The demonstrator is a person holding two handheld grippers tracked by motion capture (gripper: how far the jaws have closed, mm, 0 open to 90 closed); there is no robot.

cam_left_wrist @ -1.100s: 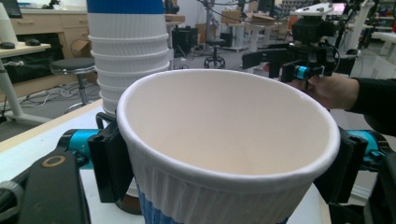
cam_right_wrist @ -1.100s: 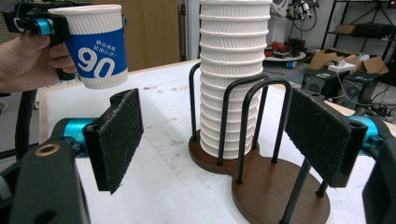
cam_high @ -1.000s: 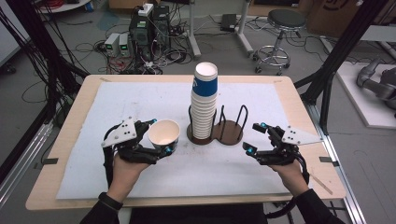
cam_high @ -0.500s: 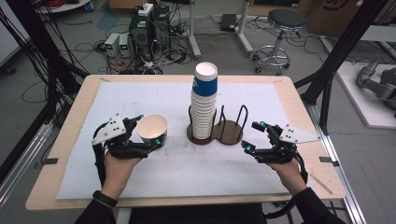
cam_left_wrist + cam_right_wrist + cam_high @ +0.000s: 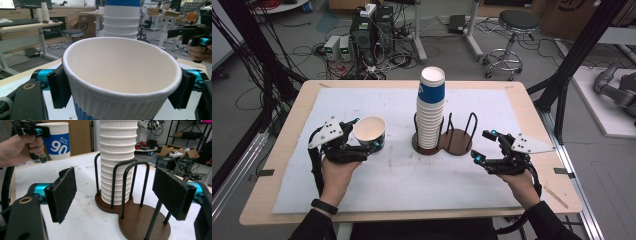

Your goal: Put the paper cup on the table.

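My left gripper [image 5: 362, 135] is shut on a white and blue paper cup [image 5: 370, 133], held upright above the white mat to the left of the rack; both black pads press on the cup [image 5: 122, 82] just below its rim. A tall stack of paper cups [image 5: 431, 107] stands in the left bay of a brown cup rack [image 5: 451, 141] with black wire hoops. To the right of the rack my right gripper [image 5: 484, 146] is open, its jaws wide apart and nothing between them. In the right gripper view the stack [image 5: 117, 162] and the held cup [image 5: 58, 141] show ahead.
A white mat [image 5: 412, 175] covers most of the wooden table [image 5: 532, 107]. The rack's right bay [image 5: 462, 137] has no cups in it. Beyond the table are a stool [image 5: 514, 22], computer cases and cables on the floor.
My left hand has carried the cup leftward, away from the rack, and slightly down. The right hand has stayed where it was.
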